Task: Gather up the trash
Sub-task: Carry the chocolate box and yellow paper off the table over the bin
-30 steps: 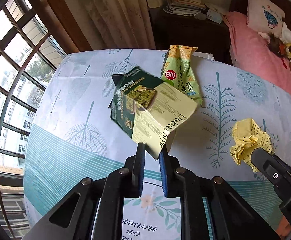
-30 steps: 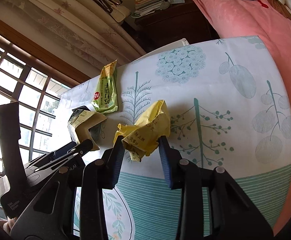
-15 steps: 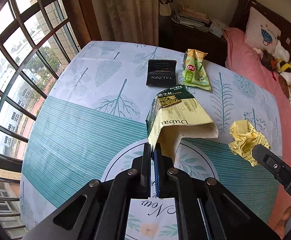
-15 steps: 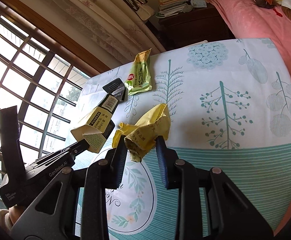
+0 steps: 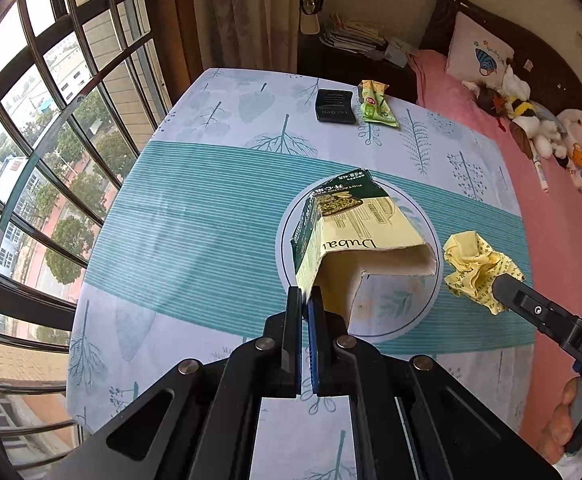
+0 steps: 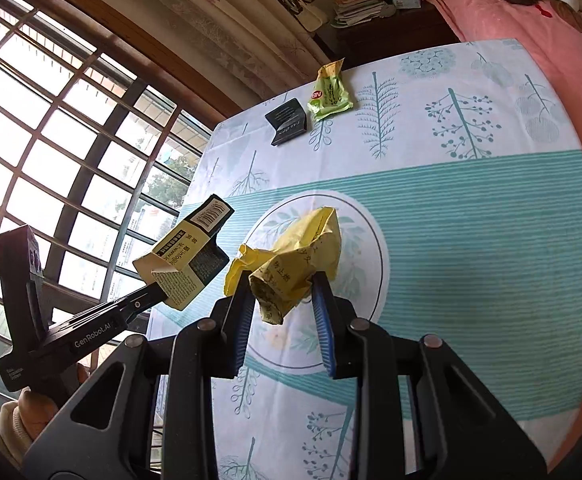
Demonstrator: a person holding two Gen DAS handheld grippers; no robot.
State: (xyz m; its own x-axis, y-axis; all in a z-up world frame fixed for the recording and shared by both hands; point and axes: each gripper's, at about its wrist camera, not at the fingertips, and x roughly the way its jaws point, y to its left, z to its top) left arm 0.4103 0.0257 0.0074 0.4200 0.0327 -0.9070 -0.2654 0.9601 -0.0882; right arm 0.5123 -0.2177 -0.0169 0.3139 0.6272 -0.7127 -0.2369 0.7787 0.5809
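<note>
1. Above the leaf-printed tablecloth (image 5: 195,208), the left gripper (image 5: 305,300) pinches a torn green-and-cream cardboard box (image 5: 355,232) (flap clamped tight).
2. Right gripper (image 6: 281,292) squeezes a crumpled yellow paper wrapper (image 6: 295,264), held aloft.
3. Green snack packet (image 5: 375,105) lies beside a black case (image 5: 335,106).

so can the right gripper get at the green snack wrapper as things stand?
Probably not yet. The right gripper is shut on the crumpled yellow paper, so its jaws are full. The green snack wrapper lies unobstructed at the table's far end.

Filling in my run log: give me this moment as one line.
left gripper: shut on carton | right gripper: shut on yellow wrapper | both lifted | green packet: on table
</note>
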